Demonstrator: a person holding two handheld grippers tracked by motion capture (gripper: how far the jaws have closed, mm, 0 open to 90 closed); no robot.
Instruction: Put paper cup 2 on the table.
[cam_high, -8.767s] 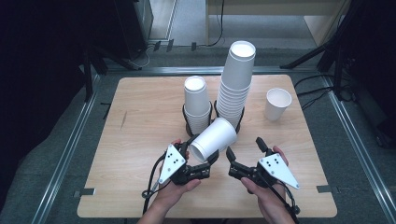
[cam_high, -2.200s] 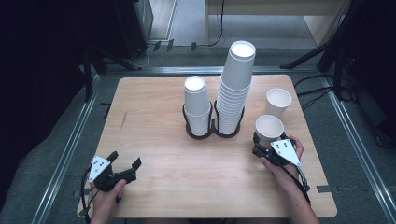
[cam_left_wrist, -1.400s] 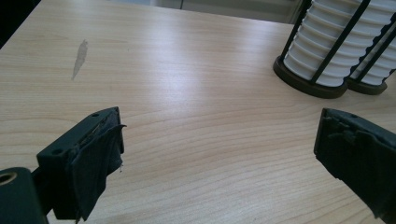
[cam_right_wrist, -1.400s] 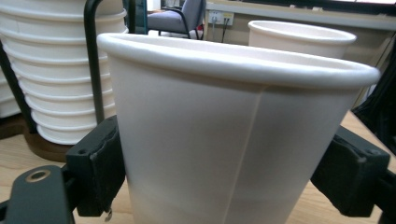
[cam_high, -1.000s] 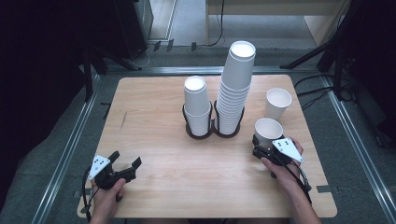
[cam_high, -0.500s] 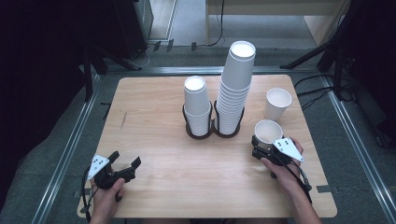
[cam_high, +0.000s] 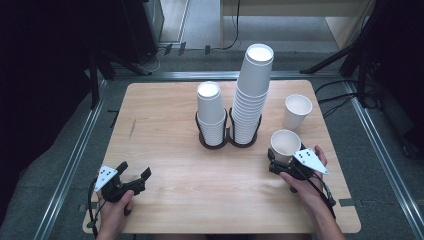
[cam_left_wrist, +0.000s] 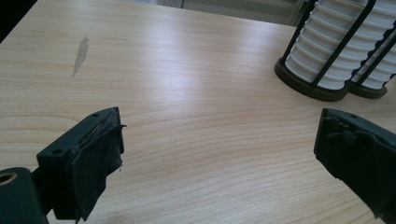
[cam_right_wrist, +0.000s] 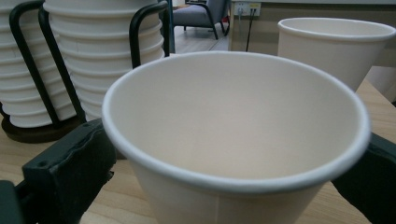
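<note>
A white paper cup (cam_high: 285, 142) stands upright on the wooden table (cam_high: 165, 115) at the right front. My right gripper (cam_high: 281, 161) is around its lower part. Its jaws have just been opening, and the cup (cam_right_wrist: 233, 140) now sits loose between the two black pads (cam_right_wrist: 79, 168). My left gripper (cam_high: 134, 170) rests open near the front left corner, with only bare wood between its pads (cam_left_wrist: 93, 154). A second loose cup (cam_high: 297, 111) stands behind the first.
Two black wire holders stand mid-table. One carries a short stack of cups (cam_high: 210, 112) and the other a tall stack (cam_high: 252, 90). Metal rails (cam_high: 75, 160) run along the table's sides, with dark floor and cables beyond.
The right gripper's jaws have spread away from the cup, which stays standing on the table. Neither hand has shifted, and the left gripper is as it was.
</note>
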